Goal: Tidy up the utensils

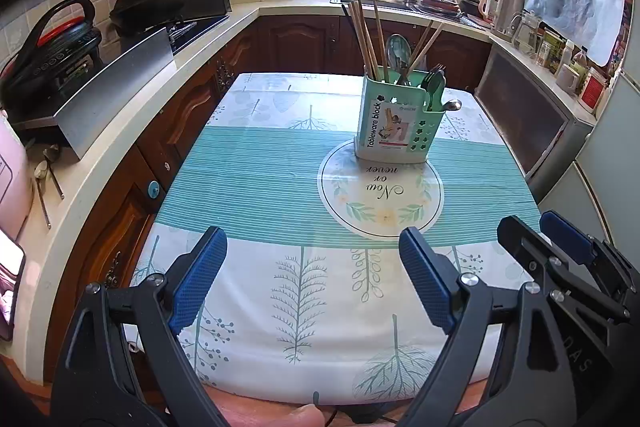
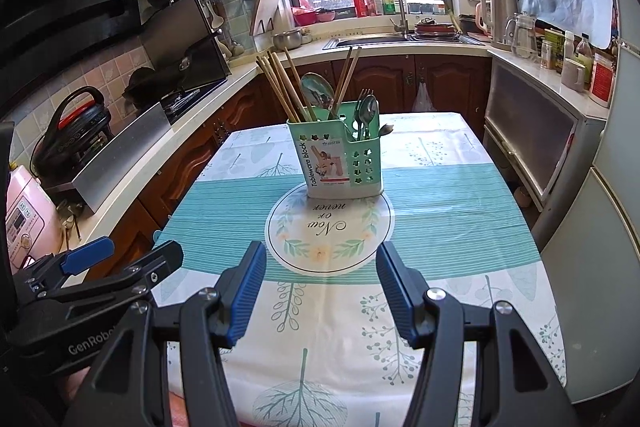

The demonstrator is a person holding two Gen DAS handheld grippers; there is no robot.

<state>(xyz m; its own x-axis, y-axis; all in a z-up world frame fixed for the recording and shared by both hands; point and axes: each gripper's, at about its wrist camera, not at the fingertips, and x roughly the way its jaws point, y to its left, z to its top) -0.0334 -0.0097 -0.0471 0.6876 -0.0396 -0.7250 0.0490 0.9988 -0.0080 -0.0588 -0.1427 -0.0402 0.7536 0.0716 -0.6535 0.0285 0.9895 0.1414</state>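
Note:
A mint-green utensil holder (image 1: pixel 394 119) (image 2: pixel 340 163) labelled "Tableware block" stands upright at the far middle of the table, on a round printed emblem. Wooden chopsticks (image 1: pixel 364 39) (image 2: pixel 280 83) and a large spoon (image 1: pixel 398 51) (image 2: pixel 318 89) stick out of its taller section. Forks and spoons (image 1: pixel 434 85) (image 2: pixel 366 115) sit in the lower side section. My left gripper (image 1: pixel 312 233) (image 2: pixel 142 247) hovers open over the near part of the table with nothing between its fingers. My right gripper (image 2: pixel 320 247) (image 1: pixel 528 223) hangs beside it, also open and holding nothing. Both are well short of the holder.
The table (image 1: pixel 248 187) carries a teal and white cloth. A counter (image 1: pixel 120 147) runs along the left with a stove, a pressure cooker (image 1: pixel 52 47) and two loose spoons (image 1: pixel 44 171). Behind is a sink (image 2: pixel 372 41); a cabinet and fridge (image 2: pixel 600 247) stand close on the right.

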